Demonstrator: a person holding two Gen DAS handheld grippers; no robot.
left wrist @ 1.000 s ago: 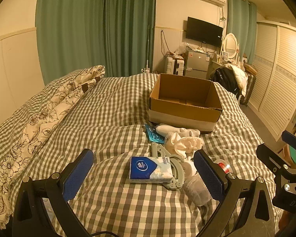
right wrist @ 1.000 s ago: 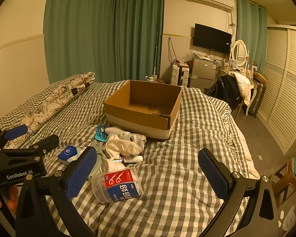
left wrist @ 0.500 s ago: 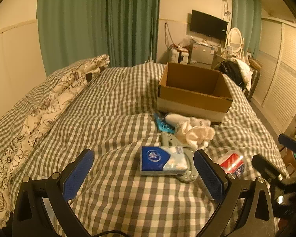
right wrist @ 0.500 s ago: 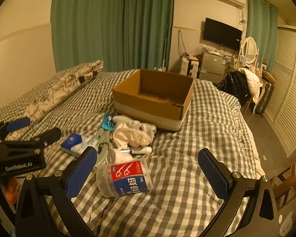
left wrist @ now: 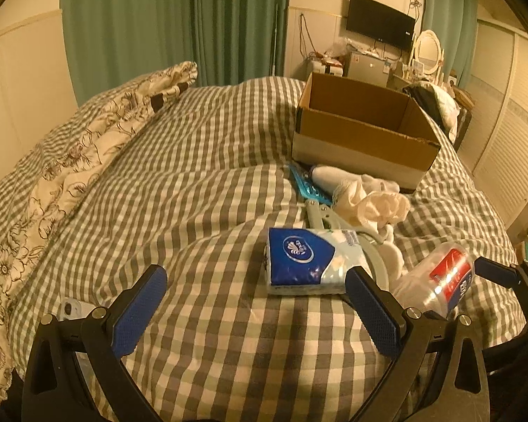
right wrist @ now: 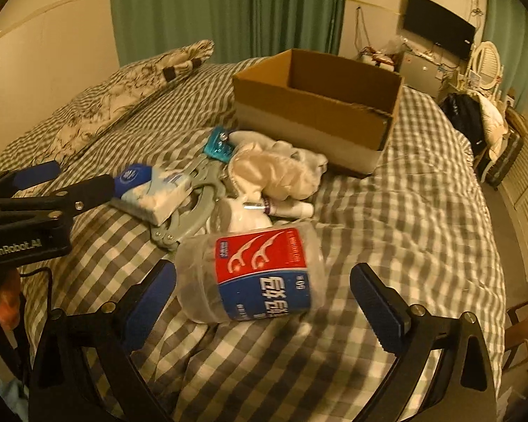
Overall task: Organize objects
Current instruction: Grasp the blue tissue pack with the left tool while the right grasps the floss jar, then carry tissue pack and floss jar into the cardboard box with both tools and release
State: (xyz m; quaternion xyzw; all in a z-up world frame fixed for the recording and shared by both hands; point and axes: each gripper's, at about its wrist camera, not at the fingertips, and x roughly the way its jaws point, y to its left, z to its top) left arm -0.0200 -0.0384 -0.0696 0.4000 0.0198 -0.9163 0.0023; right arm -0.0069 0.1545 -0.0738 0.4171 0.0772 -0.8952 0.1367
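Above the bed point(left wrist: 200, 161), both claws gape: left claw point(left wrist: 253, 311) near tissues point(left wrist: 309, 262), right claw point(right wrist: 264, 302) flanking jar point(right wrist: 253, 276).

Both grippers have been brought lower and closer to the clutter on the checked bed cover point(left wrist: 200, 183) over the last second. The left gripper point(left wrist: 257, 309), jaws wide apart, has been advanced so that its right pad now sits just beside the blue tissue pack point(left wrist: 309, 263). The right gripper point(right wrist: 264, 302), also wide open, has been moved up to the clear floss-pick jar point(right wrist: 253, 277), which is now framed between its fingers. The objects themselves have not been shifted.
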